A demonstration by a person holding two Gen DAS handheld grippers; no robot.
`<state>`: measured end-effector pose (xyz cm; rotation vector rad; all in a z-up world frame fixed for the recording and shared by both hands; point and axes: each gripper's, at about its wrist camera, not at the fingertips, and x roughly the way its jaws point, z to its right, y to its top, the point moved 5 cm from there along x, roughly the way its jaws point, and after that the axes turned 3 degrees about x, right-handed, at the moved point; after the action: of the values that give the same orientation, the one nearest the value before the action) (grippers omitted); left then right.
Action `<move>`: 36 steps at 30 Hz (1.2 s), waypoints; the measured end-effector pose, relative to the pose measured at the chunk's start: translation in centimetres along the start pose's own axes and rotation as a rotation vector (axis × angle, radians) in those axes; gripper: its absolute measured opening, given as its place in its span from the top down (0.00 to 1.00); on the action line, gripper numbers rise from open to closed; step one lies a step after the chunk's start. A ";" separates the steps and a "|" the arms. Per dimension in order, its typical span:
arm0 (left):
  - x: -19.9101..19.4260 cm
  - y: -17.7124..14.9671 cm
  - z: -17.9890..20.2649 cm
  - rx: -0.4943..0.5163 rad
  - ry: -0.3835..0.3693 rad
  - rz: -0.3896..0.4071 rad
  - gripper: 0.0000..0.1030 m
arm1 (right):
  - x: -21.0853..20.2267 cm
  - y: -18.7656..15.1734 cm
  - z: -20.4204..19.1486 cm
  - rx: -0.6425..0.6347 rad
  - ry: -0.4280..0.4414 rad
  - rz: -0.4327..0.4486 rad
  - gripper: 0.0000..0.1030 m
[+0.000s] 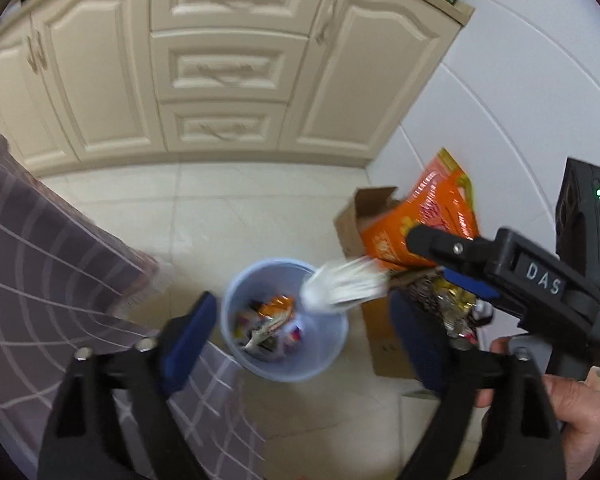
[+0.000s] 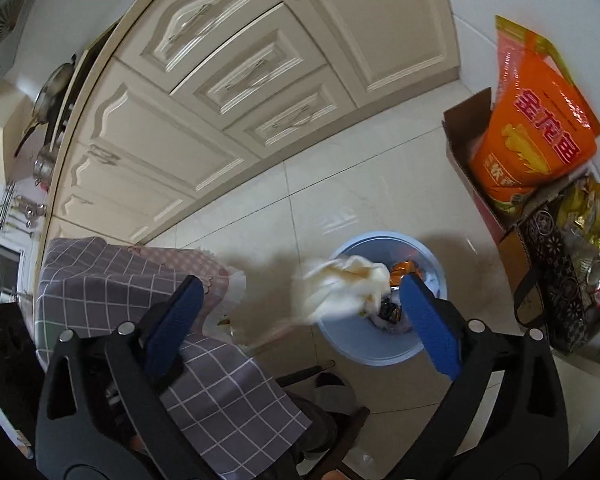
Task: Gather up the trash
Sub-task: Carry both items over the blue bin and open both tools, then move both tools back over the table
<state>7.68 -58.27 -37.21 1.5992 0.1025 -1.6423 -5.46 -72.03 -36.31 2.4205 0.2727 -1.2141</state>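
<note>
A light blue trash bin (image 1: 320, 364) stands on the tiled floor and holds several wrappers; it also shows in the right wrist view (image 2: 360, 348). A crumpled white tissue (image 1: 342, 286) is in the air, motion-blurred, over the bin's rim, free of both grippers; it shows in the right wrist view (image 2: 340, 290). My left gripper (image 1: 300, 328) is open and empty above the bin. My right gripper (image 2: 304, 316) is open above the bin, with the tissue between its fingers, touching neither. The right gripper also shows from the side in the left wrist view (image 1: 440, 256).
A table with a grey checked cloth (image 1: 60, 280) stands left of the bin, also in the right wrist view (image 2: 148, 280). Cream cabinets (image 1: 228, 64) run along the back. Cardboard boxes with an orange bag (image 2: 536, 136) and a dark patterned bag (image 2: 556, 280) stand right of the bin.
</note>
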 end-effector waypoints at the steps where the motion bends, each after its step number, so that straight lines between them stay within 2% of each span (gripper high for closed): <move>1: -0.2 0.1 -0.1 -0.001 0.008 0.000 0.14 | -0.1 0.0 0.1 -0.003 -0.005 0.002 0.06; 6: -1.7 0.3 -0.7 -0.032 0.011 0.013 0.13 | -0.9 -0.4 -0.5 -0.017 -0.012 0.016 0.06; 15: -6.6 0.4 -0.5 -0.009 0.047 0.084 0.10 | -3.0 -0.9 -2.9 -0.044 -0.008 0.064 0.06; 20: -9.6 0.8 -0.5 -0.004 0.037 0.132 0.10 | -5.3 -1.0 -5.1 -0.074 0.001 0.107 0.06; 26: -15.1 1.2 -1.2 -0.002 0.032 0.227 0.10 | -9.0 -1.0 -10.0 -0.157 0.030 0.181 0.06; 36: -24.8 0.1 -6.0 -0.020 0.088 0.384 0.10 | -13.5 -3.9 -20.8 -0.345 0.123 0.258 0.06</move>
<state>8.90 -42.88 -16.85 1.5632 -0.1360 -1.2717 0.03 -59.10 -15.55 2.1523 0.1808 -0.8307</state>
